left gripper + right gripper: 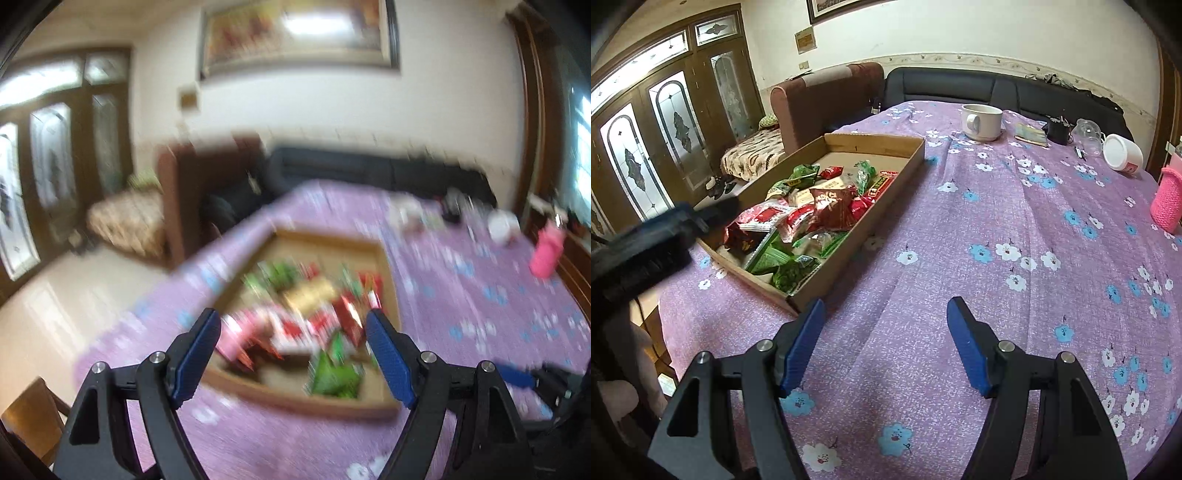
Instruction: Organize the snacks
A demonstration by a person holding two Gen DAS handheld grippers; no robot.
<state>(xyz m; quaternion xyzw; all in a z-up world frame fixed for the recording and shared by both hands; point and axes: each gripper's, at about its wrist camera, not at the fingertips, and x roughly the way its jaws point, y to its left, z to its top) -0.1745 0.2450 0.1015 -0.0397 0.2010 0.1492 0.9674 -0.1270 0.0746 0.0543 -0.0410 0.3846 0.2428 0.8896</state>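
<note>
Here the snacks (pixel 809 218) lie heaped in a cardboard box (pixel 886 184) on the purple flowered tablecloth (pixel 997 240). The left gripper (pixel 295 332) hovers just above them, jaws wide and empty; the right gripper (pixel 886 325), likewise wide and empty, hangs over bare cloth beside the box's near corner.

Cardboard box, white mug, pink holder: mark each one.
Cardboard box (pixel 886 179): right wrist view, right outer wall.
White mug (pixel 987 119): right wrist view, side of the body.
Pink holder (pixel 1167 201): right wrist view, knitted side.
</note>
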